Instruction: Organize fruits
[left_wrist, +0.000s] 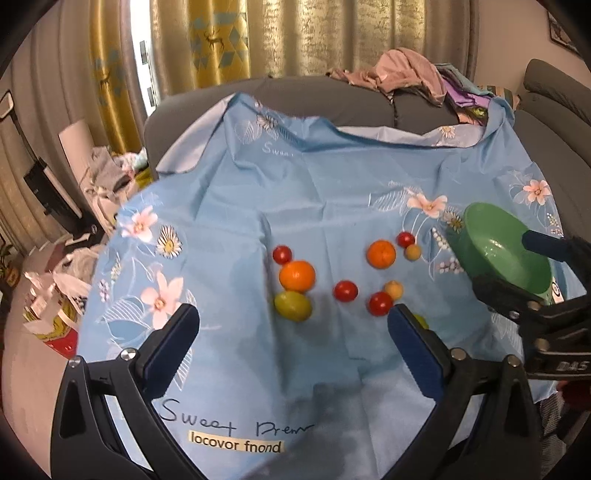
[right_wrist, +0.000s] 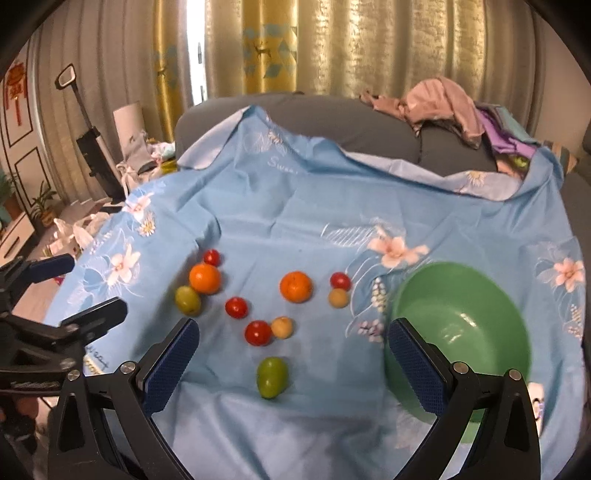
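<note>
Fruits lie loose on a blue flowered cloth (right_wrist: 280, 221): two oranges (right_wrist: 205, 278) (right_wrist: 296, 287), several red tomatoes (right_wrist: 236, 307), two small yellowish fruits (right_wrist: 282, 327) and two green fruits (right_wrist: 272, 376) (right_wrist: 188, 300). An empty green bowl (right_wrist: 461, 314) sits to their right. My right gripper (right_wrist: 293, 343) hovers open above the near green fruit, holding nothing. My left gripper (left_wrist: 293, 332) is open too, just short of the left orange (left_wrist: 297, 276) and green fruit (left_wrist: 293, 305). In the left wrist view the right gripper (left_wrist: 504, 261) overlaps the bowl (left_wrist: 495, 240).
The cloth drapes over a grey sofa (right_wrist: 332, 122) with a pile of clothes (right_wrist: 443, 103) on its back right. Curtains (right_wrist: 369, 44) hang behind. Bags and clutter (left_wrist: 55, 295) lie off the cloth's left edge. The left gripper (right_wrist: 98, 284) shows at the right wrist view's left.
</note>
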